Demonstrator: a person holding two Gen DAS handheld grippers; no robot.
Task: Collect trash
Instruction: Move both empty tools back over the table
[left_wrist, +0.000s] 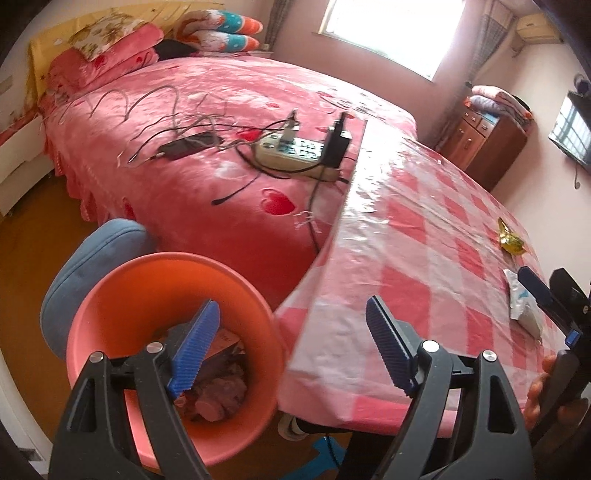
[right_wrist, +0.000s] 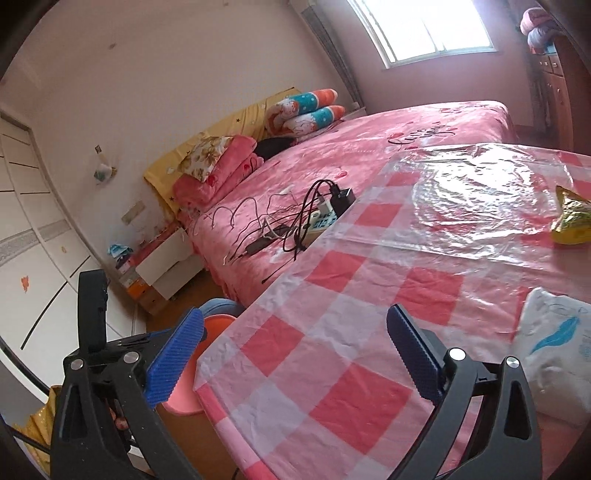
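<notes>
Orange-pink plastic forms the bin (left_wrist: 170, 332), standing on the floor just left of the checked table's (left_wrist: 424, 251) near-left corner, with crumpled scraps inside. The left gripper (left_wrist: 291, 347) hangs above that corner and the bin rim, fingers wide apart, holding nothing. The right gripper (right_wrist: 295, 354) hovers over the near edge, likewise spread and empty. A white wrapper (right_wrist: 557, 350) lies near-right; a gold wrapper (right_wrist: 570, 221) sits farther right (bare cloth between them).

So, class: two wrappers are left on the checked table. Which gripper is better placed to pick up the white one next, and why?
Right. The right gripper is open beside the white wrapper, while the left gripper hangs open by the orange bin, farther off.
</notes>
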